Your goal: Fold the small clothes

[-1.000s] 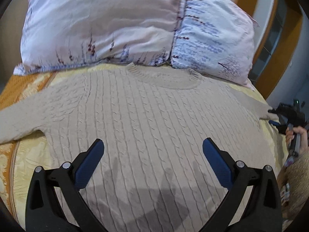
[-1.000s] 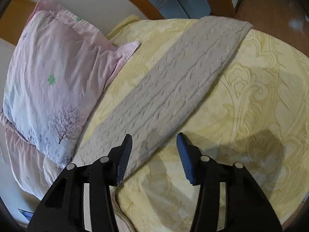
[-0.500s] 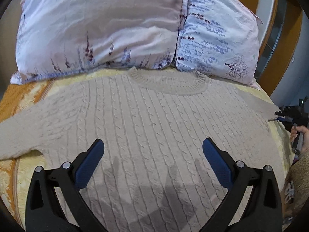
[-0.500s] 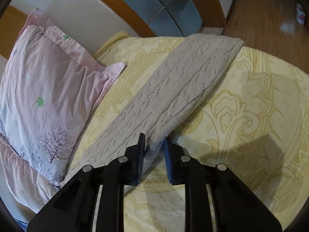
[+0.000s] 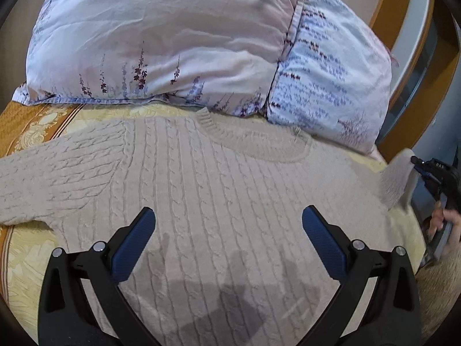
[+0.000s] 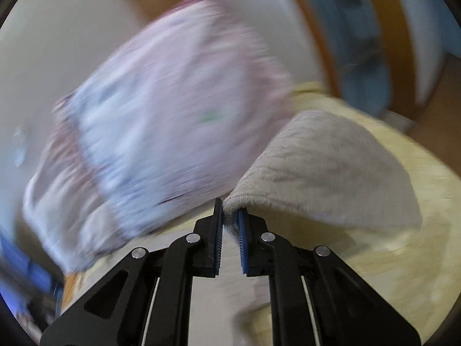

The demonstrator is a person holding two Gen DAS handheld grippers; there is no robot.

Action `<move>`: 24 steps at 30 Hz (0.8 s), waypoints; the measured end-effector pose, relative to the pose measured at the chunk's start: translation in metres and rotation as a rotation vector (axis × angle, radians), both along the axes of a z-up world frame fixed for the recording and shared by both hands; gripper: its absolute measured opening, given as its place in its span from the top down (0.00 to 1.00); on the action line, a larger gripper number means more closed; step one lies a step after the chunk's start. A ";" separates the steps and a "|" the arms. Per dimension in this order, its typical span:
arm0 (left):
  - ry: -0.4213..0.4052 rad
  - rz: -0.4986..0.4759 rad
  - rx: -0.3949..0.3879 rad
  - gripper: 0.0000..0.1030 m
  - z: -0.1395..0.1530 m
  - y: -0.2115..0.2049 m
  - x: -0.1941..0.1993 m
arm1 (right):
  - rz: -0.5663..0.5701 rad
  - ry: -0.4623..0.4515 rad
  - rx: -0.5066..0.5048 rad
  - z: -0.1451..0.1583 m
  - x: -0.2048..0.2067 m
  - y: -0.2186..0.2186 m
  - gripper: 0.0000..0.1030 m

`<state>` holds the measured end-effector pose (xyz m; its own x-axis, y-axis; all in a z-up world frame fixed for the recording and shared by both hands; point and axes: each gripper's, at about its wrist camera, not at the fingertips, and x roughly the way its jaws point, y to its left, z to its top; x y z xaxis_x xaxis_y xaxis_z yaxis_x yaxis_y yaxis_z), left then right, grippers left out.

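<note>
here, unlabelled sweater point(image 5: 219, 201), right claw point(image 6: 230, 216) gripping sleeve point(image 6: 325, 167)

beige cable-knit sweater point(image 5: 201, 190), yellow ornamented bedspread point(image 5: 26, 248), pale floral pillows point(image 5: 161, 37)

Two floral pillows point(image 5: 178, 43) side by side, touching, on yellow patterned bedspread point(image 5: 31, 132); wooden headboard point(image 5: 389, 8) behind.

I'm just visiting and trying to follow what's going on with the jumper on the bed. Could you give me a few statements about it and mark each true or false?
1. The left tongs hold the sweater. False: they hang open above it.
2. The right tongs pinch a sweater sleeve. True.
3. The sweater is already folded in half. False: its body lies spread flat.
4. Two pillows sit beyond the collar. True.
5. The bedspread is plain blue. False: yellow, patterned.
</note>
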<state>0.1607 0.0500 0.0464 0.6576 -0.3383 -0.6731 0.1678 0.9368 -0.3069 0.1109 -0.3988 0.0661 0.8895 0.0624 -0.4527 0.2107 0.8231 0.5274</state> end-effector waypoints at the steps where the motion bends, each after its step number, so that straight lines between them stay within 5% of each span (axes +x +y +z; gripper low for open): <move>1: -0.002 0.000 -0.008 0.02 0.001 0.000 0.000 | 0.066 -0.007 -0.009 0.001 0.004 0.021 0.90; 5: -0.004 -0.007 -0.013 0.02 0.001 -0.005 0.001 | 0.288 0.064 -0.017 -0.027 0.027 0.094 0.90; 10: 0.013 -0.050 -0.067 0.02 -0.003 -0.008 0.000 | 0.377 0.234 0.010 -0.080 0.050 0.132 0.88; 12: 0.015 -0.058 -0.077 0.02 -0.003 -0.007 0.000 | 0.370 0.226 0.081 -0.080 0.047 0.125 0.84; 15: 0.018 -0.060 -0.098 0.02 -0.003 -0.003 0.001 | 0.325 0.190 0.178 -0.076 0.041 0.102 0.54; 24: 0.125 -0.019 -0.257 0.02 -0.014 0.021 0.014 | 0.022 0.167 0.388 -0.086 0.025 0.024 0.57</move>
